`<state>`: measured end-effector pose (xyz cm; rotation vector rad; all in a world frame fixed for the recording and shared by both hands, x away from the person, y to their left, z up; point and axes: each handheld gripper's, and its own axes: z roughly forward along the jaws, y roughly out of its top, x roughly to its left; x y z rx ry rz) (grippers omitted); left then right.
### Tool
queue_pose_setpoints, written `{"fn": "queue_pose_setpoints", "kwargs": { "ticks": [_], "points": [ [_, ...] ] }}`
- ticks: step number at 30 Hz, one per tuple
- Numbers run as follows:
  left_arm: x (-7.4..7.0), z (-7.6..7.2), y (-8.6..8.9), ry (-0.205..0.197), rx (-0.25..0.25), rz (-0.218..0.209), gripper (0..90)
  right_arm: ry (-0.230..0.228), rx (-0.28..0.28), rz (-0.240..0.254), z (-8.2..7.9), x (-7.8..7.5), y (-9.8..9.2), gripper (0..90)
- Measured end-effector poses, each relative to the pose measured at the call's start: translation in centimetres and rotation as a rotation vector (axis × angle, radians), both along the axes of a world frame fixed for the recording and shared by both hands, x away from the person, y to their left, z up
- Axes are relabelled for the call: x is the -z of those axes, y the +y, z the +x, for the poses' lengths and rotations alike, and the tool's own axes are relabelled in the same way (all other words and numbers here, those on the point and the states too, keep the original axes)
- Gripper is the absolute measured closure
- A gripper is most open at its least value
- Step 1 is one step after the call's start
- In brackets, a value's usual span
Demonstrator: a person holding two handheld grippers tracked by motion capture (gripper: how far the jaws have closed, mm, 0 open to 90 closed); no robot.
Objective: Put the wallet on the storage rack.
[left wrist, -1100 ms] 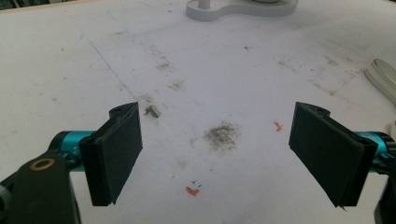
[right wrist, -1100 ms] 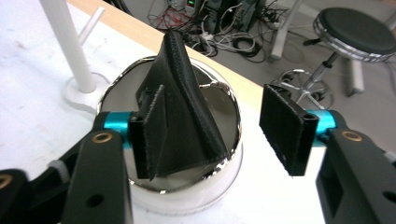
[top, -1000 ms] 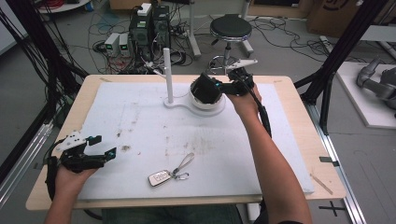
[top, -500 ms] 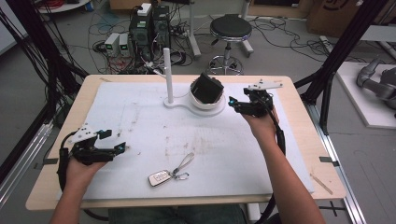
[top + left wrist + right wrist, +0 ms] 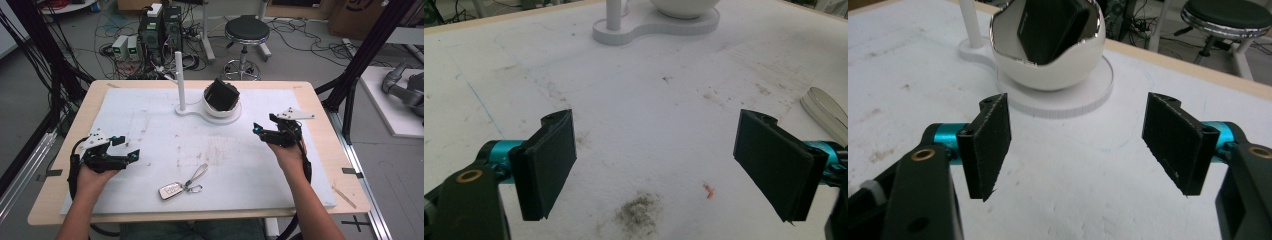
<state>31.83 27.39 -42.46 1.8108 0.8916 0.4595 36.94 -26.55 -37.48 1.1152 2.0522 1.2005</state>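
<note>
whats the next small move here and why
Probably bring the left gripper toward the car key. The black box already sits in the egg-shaped bowl, and the right gripper, jaws just opened and empty, has pulled away. The key lies untouched on the white mat.

The left hand-held gripper (image 5: 126, 148) sits low at the near left of the worktop (image 5: 150, 130), gripped from behind by the left hand (image 5: 95, 172), its forearm entering from the bottom edge. Its jaws point toward the middle and stand wide apart with nothing between them. The right hand-held gripper (image 5: 263, 129) hovers at the right side, held by the right hand (image 5: 289, 152) on an outstretched forearm. Its jaws have just been opening and now gape wide, empty, aimed leftward across the surface.
</note>
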Motion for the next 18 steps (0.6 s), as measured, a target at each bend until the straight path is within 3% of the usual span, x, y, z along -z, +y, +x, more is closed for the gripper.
{"fn": "queue_pose_setpoints", "kwargs": {
  "ticks": [7, 18],
  "points": [
    [-0.1, 0.5, -0.6, -0.005, 0.023, 0.001, 17.3, 0.030, 0.019, -0.004, -1.2, 2.5, -0.7, 22.3],
    [0.0, 0.8, -0.9, -0.008, 0.029, -0.004, 17.3, 0.040, 0.035, -0.005, -0.9, 3.2, -1.4, 21.3]
  ]
}}
